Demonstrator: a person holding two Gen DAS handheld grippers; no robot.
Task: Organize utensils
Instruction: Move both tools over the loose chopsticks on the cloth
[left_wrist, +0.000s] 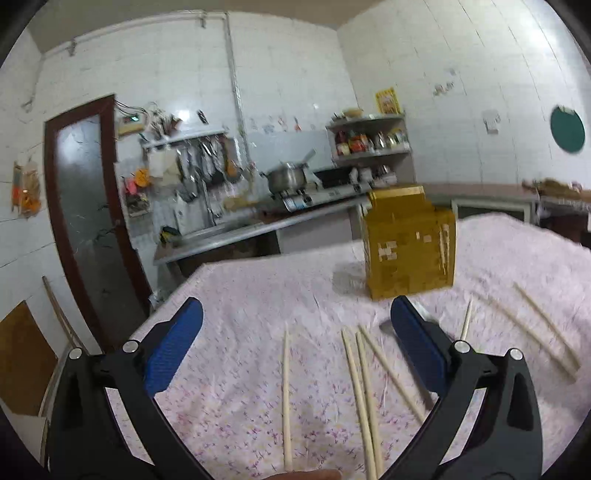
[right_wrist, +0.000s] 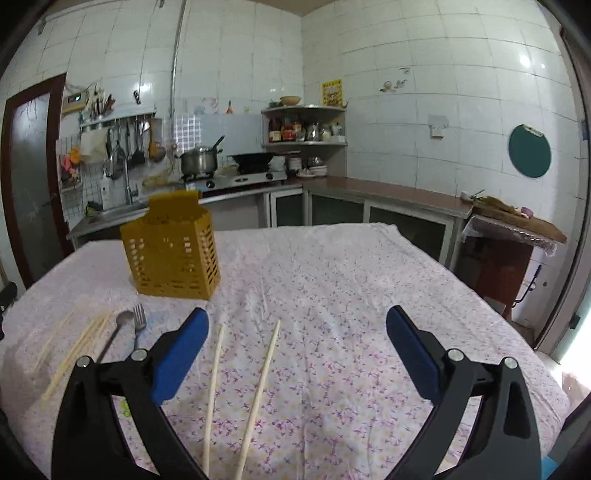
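Plainly, both the left tool (left_wrist: 295, 332) and right tool (right_wrist: 297, 341) gape wide and empty over pale wooden chopsticks (right_wrist: 258, 391) lying loose on the floral-clothed counter (right_wrist: 351, 277) near the yellow slotted plastic holder (right_wrist: 173, 247): light, stiff, rollable sticks, best pinched mid-length.

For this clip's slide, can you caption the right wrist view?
Open right gripper over two chopsticks on the floral cloth, yellow holder standing beyond, spoon and fork at left.
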